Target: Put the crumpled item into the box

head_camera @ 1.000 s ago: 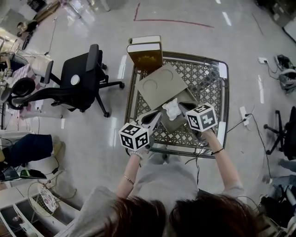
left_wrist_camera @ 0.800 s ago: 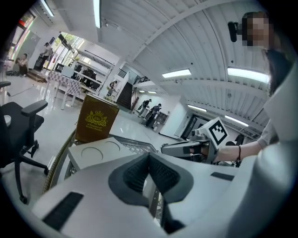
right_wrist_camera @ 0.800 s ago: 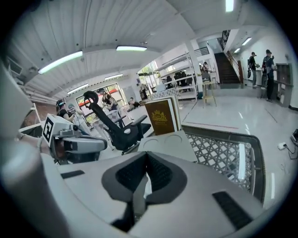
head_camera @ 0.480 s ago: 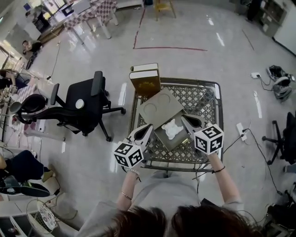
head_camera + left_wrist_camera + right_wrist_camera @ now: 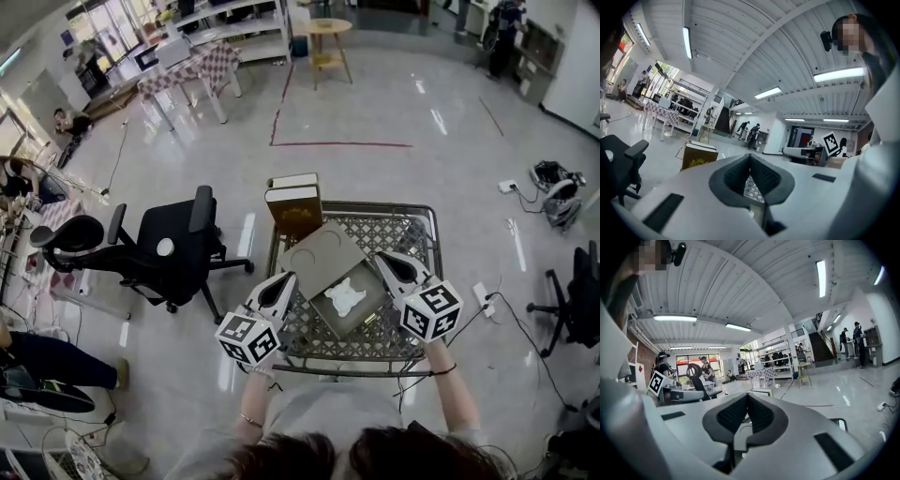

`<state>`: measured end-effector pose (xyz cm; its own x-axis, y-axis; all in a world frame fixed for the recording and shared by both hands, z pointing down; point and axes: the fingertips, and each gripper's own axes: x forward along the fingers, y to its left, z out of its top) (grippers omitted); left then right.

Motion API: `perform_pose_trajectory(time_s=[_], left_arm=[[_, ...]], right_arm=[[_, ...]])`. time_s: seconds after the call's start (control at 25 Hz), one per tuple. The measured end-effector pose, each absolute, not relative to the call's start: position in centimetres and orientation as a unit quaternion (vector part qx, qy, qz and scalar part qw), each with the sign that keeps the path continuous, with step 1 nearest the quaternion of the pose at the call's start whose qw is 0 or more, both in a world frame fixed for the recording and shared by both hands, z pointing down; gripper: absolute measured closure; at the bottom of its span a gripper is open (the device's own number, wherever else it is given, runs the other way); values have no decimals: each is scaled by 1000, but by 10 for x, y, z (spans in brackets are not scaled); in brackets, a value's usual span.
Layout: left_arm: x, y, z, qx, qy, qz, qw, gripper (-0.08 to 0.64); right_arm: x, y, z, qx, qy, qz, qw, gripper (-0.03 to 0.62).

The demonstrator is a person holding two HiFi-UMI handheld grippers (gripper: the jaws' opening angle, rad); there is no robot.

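A white crumpled item (image 5: 344, 296) lies inside an open cardboard box (image 5: 364, 317), whose lid flap (image 5: 322, 255) is folded back to the far left. The box sits on a metal mesh cart (image 5: 417, 234). My left gripper (image 5: 286, 279) hangs at the box's left side, shut and holding nothing. My right gripper (image 5: 382, 259) is at the box's right side, also shut and holding nothing. In the left gripper view the left gripper (image 5: 750, 156) shows its pads meeting, with mesh behind them. The right gripper (image 5: 747, 395) points level across the room in its own view.
A brown carton (image 5: 294, 202) stands at the cart's far left corner. A black office chair (image 5: 169, 253) is on the floor to the left. Cables and a power strip (image 5: 480, 295) lie to the right, near another chair (image 5: 583, 300). People and tables are far off.
Both grippers have drawn apart and back from the crumpled item, which was between their tips and now lies in the box. The head view has tilted up.
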<state>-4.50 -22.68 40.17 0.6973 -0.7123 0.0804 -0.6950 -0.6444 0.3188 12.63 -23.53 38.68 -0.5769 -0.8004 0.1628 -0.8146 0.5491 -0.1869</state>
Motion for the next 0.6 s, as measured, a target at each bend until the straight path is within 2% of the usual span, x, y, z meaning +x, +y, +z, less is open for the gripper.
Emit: perform_pose_trajectory(time_s=[0.6], left_arm=[[-69, -226, 337, 904, -419, -47, 69, 543]], right_arm=[[162, -227, 312, 502, -863, 34, -36, 571]])
